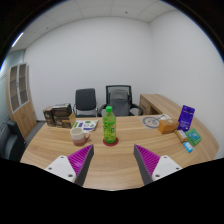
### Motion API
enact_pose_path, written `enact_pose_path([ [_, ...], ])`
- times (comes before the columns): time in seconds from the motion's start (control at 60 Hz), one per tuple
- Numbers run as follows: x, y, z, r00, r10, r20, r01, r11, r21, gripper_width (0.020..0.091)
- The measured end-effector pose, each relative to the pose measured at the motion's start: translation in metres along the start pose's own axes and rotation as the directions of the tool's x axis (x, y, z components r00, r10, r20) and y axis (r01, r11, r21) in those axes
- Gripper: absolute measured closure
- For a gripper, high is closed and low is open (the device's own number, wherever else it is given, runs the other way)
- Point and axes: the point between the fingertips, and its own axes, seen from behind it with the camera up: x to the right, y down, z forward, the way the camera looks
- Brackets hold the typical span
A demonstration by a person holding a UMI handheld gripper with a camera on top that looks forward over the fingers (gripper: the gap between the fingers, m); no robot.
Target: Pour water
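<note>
A green bottle (110, 124) with a yellow-green label stands upright on a small red coaster (110, 142) on the wooden table (115, 165). To its left sits a pale cup (78, 135). My gripper (112, 158) is open, its magenta pads (80, 158) spread wide with nothing between them. The bottle stands beyond the fingers, roughly centred ahead of the gap.
A purple box (186, 117), a teal packet (192, 136) and a round dish (152, 122) lie on the table's right side. A green-and-white packet (87, 125) lies behind the cup. Two office chairs (87, 101) stand behind the table, a cabinet (20, 98) at left.
</note>
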Motion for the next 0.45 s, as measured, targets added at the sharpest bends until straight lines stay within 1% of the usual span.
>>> enact_pose_path([
  [0.083,0.000,-0.014,-0.016,1.000,-0.011,-0.015,0.011,1.000,0.024,0.0281],
  [0.283,0.004,-0.037,-0.045,0.998,-0.009,-0.060,0.012,0.999,0.046,0.0280],
  [0.45,-0.002,-0.048,-0.055,0.998,0.005,-0.058,-0.001,0.998,0.067,0.0278],
])
